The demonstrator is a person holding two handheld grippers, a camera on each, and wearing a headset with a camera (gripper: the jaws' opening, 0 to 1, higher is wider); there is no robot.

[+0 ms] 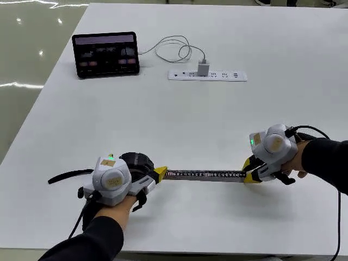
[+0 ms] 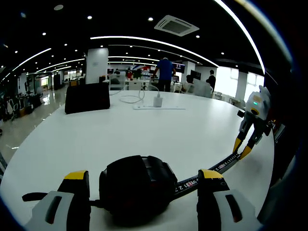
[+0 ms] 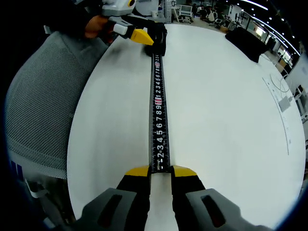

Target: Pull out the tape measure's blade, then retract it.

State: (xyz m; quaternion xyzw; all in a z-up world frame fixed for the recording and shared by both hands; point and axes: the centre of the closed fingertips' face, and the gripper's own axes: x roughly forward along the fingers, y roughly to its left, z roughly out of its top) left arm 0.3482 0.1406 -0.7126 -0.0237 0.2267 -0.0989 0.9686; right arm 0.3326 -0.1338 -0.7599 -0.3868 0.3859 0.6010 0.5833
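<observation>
A black tape measure case [image 1: 137, 163] rests on the white table [image 1: 179, 119] near its front edge, held between the yellow-tipped jaws of my left gripper [image 1: 152, 175]. In the left gripper view the case [image 2: 137, 187] sits between that gripper's [image 2: 143, 175] two fingers. The blade [image 1: 204, 174] runs out to the right, flat along the table. My right gripper [image 1: 250, 175] is shut on the blade's end. In the right gripper view the numbered blade [image 3: 159, 110] stretches from the right gripper [image 3: 160, 171] to the case [image 3: 159, 36].
A dark tablet [image 1: 106, 53] stands at the back left. A white power strip [image 1: 206, 75] with a charger [image 1: 203, 68] and looped cable lies behind the middle. A black strap [image 1: 68, 175] trails left of the case. The table's left edge [image 1: 38, 103] borders glossy floor.
</observation>
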